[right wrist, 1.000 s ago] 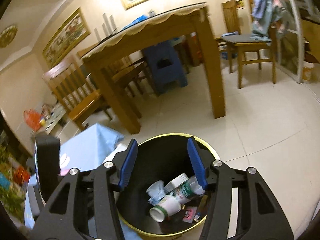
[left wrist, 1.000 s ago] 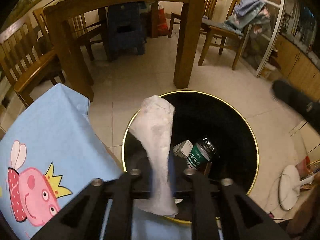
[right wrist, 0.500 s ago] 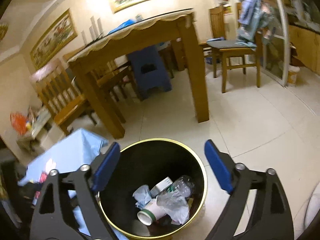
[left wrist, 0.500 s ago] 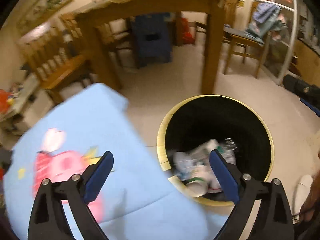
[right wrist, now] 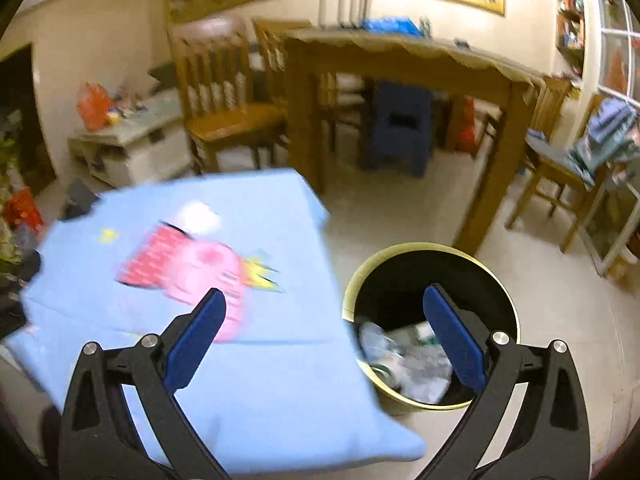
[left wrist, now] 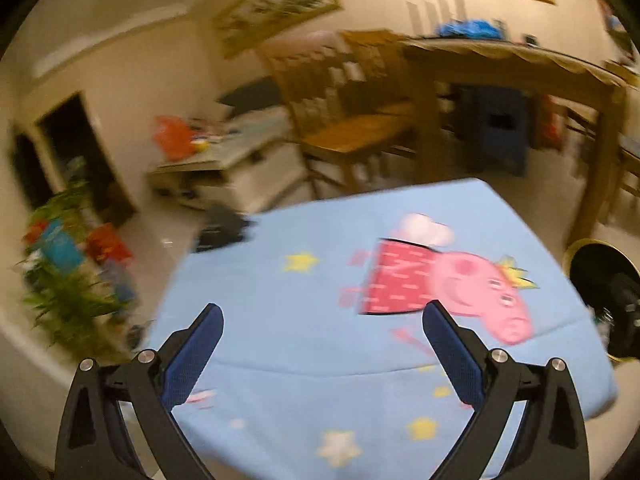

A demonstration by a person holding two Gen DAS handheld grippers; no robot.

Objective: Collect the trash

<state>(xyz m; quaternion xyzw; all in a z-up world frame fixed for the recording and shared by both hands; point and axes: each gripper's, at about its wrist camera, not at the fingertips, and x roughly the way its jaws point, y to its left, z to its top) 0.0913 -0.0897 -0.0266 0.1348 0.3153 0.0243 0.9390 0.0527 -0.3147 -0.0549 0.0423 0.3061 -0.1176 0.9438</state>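
A black trash bin with a gold rim (right wrist: 430,249) stands on the floor right of a low table; it holds crumpled white trash and a cup (right wrist: 408,356). The bin's edge shows at the far right of the left wrist view (left wrist: 600,256). My left gripper (left wrist: 322,322) is open and empty above the blue cartoon-pig tablecloth (left wrist: 320,308). My right gripper (right wrist: 324,306) is open and empty, spanning the cloth's right edge (right wrist: 260,360) and the bin. I see no loose trash on the cloth.
A wooden dining table (right wrist: 404,56) with chairs (right wrist: 224,96) and a blue stool (right wrist: 400,128) stands behind. A white low cabinet (left wrist: 224,168) and plants (left wrist: 68,276) are at the left. A chair with clothes (right wrist: 584,160) is at the right.
The left gripper released the white tissue into the bin, opened and swung left over the tablecloth. The right gripper opened wide and also swung left and back from the bin.
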